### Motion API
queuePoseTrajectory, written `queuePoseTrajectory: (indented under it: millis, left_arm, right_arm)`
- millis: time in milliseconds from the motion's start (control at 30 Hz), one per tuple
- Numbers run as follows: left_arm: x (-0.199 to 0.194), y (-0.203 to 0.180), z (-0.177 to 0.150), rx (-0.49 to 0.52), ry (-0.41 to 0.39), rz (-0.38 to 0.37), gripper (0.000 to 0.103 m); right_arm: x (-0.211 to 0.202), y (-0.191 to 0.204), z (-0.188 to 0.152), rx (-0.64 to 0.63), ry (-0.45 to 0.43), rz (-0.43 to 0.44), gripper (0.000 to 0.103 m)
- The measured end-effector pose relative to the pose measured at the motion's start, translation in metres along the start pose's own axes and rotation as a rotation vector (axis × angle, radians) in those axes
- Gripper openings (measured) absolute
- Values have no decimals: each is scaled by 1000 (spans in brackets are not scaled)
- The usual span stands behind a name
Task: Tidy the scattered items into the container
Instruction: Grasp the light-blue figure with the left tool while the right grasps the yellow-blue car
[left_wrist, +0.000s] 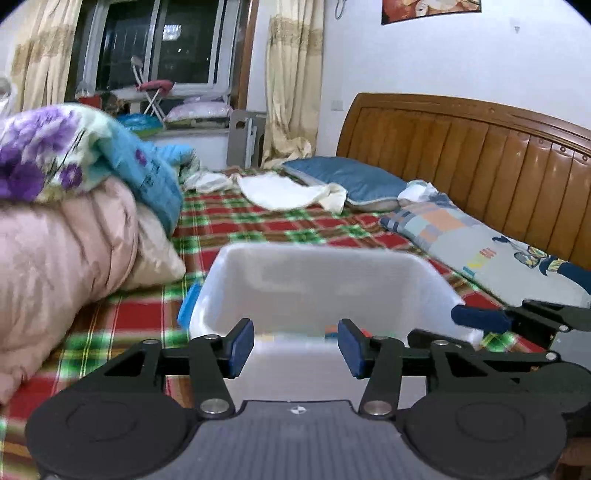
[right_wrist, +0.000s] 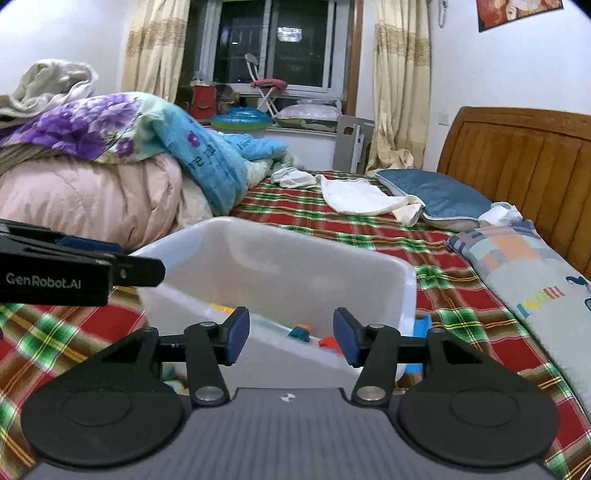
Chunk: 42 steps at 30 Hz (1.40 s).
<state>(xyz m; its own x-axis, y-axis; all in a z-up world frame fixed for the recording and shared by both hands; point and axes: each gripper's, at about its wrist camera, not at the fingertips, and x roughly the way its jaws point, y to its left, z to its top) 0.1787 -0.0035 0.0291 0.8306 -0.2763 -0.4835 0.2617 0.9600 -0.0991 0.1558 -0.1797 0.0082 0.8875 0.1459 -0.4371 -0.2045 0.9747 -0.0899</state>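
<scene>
A white plastic bin (left_wrist: 317, 284) sits on the plaid bedspread, also in the right wrist view (right_wrist: 280, 266). Small toys lie inside: a teal one (right_wrist: 298, 332), a red one (right_wrist: 330, 342) and an orange one (right_wrist: 221, 308). A blue handle or piece (left_wrist: 187, 302) sticks out at the bin's left side, and another shows at its right side (right_wrist: 421, 326). My left gripper (left_wrist: 295, 347) is open and empty at the bin's near rim. My right gripper (right_wrist: 291, 338) is open and empty over the bin's near right corner. Each gripper shows in the other's view (left_wrist: 480, 319) (right_wrist: 110, 266).
Piled quilts (left_wrist: 66, 221) rise left of the bin. Pillows (left_wrist: 498, 251) and a blue cushion (left_wrist: 347, 177) lie along the wooden headboard (left_wrist: 480, 155). White cloths (left_wrist: 288, 192) lie on the plaid bedspread (left_wrist: 258, 221) behind the bin.
</scene>
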Motion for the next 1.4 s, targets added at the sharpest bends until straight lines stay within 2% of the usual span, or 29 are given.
queuePoseTrajectory:
  millis: [133, 233, 367, 500, 700, 833, 1000, 1200, 1233, 1267, 1400]
  left_arm:
    - [-3, 10, -27, -11, 35, 12, 55]
    - [1, 20, -55, -17, 77, 40, 55]
    - [15, 34, -92, -31, 161, 77, 55]
    - [29, 42, -112, -42, 217, 87, 55]
    - [50, 39, -116, 9, 232, 27, 54]
    - [65, 39, -113, 37, 222, 21, 54]
    - [83, 33, -103, 112, 250, 2, 55]
    - [98, 25, -93, 159, 268, -6, 61]
    - [98, 25, -94, 153, 266, -12, 55]
    - [97, 25, -95, 141, 262, -24, 44]
    - [84, 24, -104, 135, 235, -37, 44]
  right_arm:
    - [-5, 8, -14, 17, 6, 25, 55]
    - [-6, 13, -35, 29, 8, 62, 58]
    - [7, 25, -70, 16, 102, 112, 55]
    - [15, 36, -98, 2, 143, 145, 53]
    - [20, 38, -119, 15, 127, 173, 52]
    - [23, 37, -120, 16, 107, 178, 52]
    - [30, 34, -121, 62, 99, 179, 53]
    - [34, 33, -122, 82, 105, 183, 54]
    - [34, 33, -122, 82, 104, 181, 54]
    - [34, 33, -122, 84, 104, 180, 54]
    - [36, 29, -120, 97, 99, 174, 54]
